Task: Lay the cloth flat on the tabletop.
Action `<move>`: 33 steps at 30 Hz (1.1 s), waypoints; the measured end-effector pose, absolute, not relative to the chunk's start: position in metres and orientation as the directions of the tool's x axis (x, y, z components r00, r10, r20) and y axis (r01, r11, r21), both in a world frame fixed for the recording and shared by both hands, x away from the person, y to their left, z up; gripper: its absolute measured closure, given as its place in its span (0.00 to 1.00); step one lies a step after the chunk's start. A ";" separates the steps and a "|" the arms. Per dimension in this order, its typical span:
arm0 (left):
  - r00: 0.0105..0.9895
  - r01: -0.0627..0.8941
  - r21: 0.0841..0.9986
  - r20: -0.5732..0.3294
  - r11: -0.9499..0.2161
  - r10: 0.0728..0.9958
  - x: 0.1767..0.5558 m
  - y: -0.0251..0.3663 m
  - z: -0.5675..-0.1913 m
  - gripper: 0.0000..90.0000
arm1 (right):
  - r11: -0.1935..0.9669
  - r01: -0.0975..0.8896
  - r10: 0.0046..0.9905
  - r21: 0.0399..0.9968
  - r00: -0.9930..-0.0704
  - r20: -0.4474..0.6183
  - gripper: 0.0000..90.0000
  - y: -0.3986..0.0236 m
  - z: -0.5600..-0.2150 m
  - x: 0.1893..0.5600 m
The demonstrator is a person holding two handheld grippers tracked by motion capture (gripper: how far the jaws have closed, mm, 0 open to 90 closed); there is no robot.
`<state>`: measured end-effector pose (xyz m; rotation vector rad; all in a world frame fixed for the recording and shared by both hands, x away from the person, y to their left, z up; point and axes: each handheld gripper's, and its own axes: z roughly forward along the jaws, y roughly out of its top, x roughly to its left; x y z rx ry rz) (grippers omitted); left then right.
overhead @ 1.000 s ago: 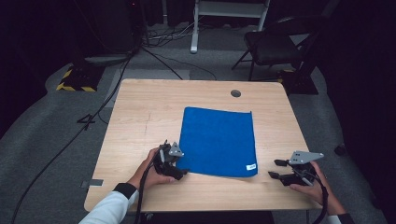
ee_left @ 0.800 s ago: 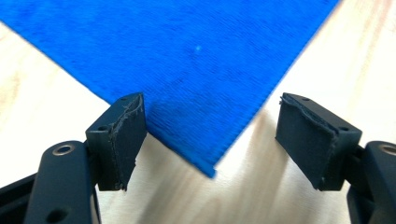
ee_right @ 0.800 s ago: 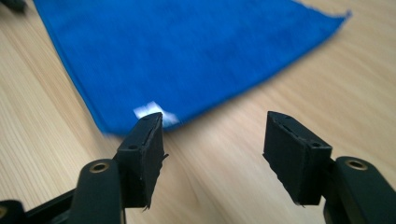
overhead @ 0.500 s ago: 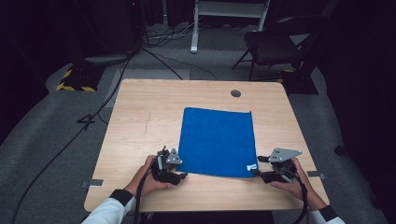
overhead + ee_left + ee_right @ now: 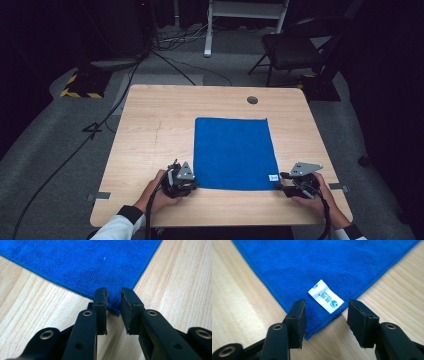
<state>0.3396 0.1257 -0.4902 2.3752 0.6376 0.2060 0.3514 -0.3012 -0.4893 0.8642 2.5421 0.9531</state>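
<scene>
Lying flat and unfolded on the tabletop (image 5: 150,130), right of centre, near edge close along the front edge: blue cloth (image 5: 234,152). Nothing lifted or folded yet; only the approach to its two near corners made, whole fold or lift left to do, by judgement.

Straddling the near-left corner: left tool (image 5: 113,301), jaws just been narrowing, corner tip between them, a slim gap visible, pads (image 5: 101,298) not yet pressing, so released. Bracketing the near-right corner with its white label (image 5: 325,296): right tool (image 5: 325,311), jaws also just been narrowing but wide apart, clear of the fabric, released.

Running front to back, from the front edge toward the far edge with the round hole (image 5: 252,100): long axis of the cloth, short sides parallel to the front edge, sides square to the tabletop.
</scene>
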 end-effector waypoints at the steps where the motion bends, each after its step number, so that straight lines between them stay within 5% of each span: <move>1: 0.869 0.394 0.645 -0.028 -0.655 0.495 0.340 0.126 -0.491 0.80 | 0.594 0.442 0.639 0.672 -0.767 -0.061 0.54 -0.303 -0.489 0.352; 11: 0.816 0.446 0.678 -0.040 -0.584 0.577 0.346 0.145 -0.481 0.49 | 0.557 0.453 0.684 0.696 -0.726 -0.076 0.50 -0.311 -0.486 0.356; 17: 0.773 0.475 0.692 -0.032 -0.545 0.634 0.366 0.156 -0.474 0.27 | 0.566 0.364 0.615 0.740 -0.784 -0.085 0.49 -0.283 -0.471 0.350; 33: 0.765 0.454 0.704 0.005 -0.546 0.644 0.400 0.150 -0.469 0.21 | 0.637 0.212 0.440 0.741 -0.889 -0.123 0.44 -0.185 -0.466 0.358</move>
